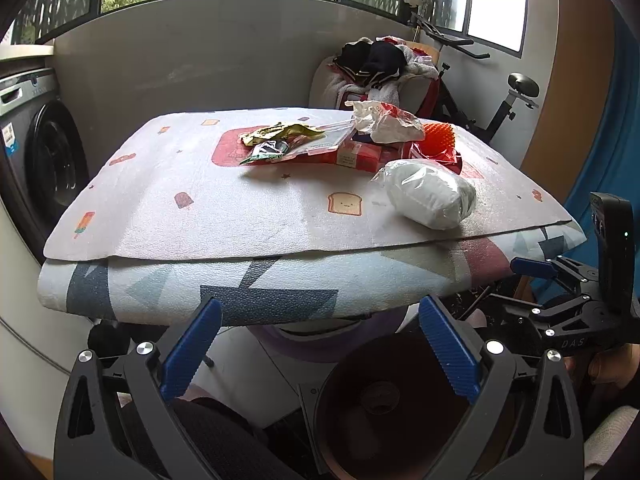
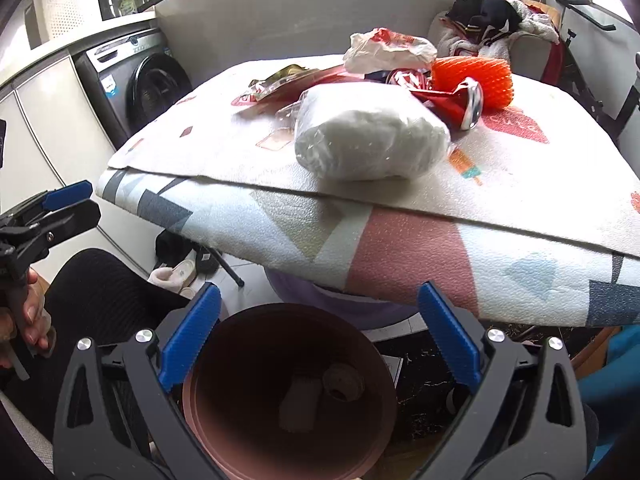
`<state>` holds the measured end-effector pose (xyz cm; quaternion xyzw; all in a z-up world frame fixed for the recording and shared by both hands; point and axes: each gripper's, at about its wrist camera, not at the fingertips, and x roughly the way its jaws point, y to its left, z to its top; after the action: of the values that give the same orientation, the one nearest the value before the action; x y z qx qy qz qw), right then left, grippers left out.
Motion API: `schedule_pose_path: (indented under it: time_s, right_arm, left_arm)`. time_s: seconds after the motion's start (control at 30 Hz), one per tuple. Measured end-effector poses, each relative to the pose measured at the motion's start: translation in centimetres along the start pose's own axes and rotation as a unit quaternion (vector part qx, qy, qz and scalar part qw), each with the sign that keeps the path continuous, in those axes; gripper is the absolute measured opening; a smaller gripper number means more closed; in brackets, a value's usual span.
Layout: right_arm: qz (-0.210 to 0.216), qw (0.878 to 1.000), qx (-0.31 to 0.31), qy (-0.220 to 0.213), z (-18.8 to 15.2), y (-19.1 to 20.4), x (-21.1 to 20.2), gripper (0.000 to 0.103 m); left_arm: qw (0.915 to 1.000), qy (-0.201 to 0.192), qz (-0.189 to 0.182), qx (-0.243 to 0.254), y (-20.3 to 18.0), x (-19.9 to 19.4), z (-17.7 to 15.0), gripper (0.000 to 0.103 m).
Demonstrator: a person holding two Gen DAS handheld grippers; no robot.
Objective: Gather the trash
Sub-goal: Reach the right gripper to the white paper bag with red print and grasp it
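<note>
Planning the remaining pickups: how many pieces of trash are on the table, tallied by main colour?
White: 2, wrapped white bundle and crumpled bag
Red: 2, flat red pack and crushed can
Orange: 1, net sleeve
Gold or green: 2, gold wrapper and green wrapper
Total: 7

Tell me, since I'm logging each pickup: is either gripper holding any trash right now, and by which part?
Nothing is held. The right gripper is open above the round brown bin, and the left gripper is open too, fingers empty.

Bin (image 2: 288, 392) contents dim, unidentifiable; bin rim cut by bottom edge.
</note>
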<state>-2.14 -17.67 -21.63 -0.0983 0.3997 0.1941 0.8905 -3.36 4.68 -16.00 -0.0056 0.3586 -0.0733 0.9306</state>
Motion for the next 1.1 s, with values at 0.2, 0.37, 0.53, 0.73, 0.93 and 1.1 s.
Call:
schedule_pose_path:
  time_s: [0.2, 0.37, 0.53, 0.73, 0.93, 1.1]
  right_arm:
    - [-0.046, 0.998, 0.014, -0.028, 0.6, -1.0, -1.4, 0.097]
    - [-0.055, 0.997, 0.018, -0.041, 1.0, -2.1, -2.2, 0.097]
    - [-0.054, 0.996, 0.038, -0.055, 1.4, -3.4, -2.6, 0.097]
    - [-0.087, 0.993, 0.047, -0.066, 2.1, -4.7, -2.8, 0.097]
    - [-0.082, 0.993, 0.062, -0.059, 3.2, -5.8, -2.5, 0.097]
    - [-0.108, 0.991, 0.045, -0.058, 4.6, -6.0, -2.3, 0.097]
  left_arm:
    - [0.9999, -0.005, 0.011, 0.005, -0.2, -0.3, 0.2, 0.097]
    - [0.9998, -0.014, 0.012, 0.007, -0.4, -0.7, 0.8, 0.097]
    - [0.9999, -0.012, 0.008, -0.003, 0.1, -0.5, 1.7, 0.097]
    - [0.9998, -0.007, 0.012, -0.017, 1.2, 0.1, 2.6, 0.097]
    - [0.9996, -0.008, 0.016, -0.02, 1.7, 0.5, 3.5, 0.097]
    - [0.9996, -0.009, 0.018, -0.02, 2.0, 0.9, 4.3, 0.097]
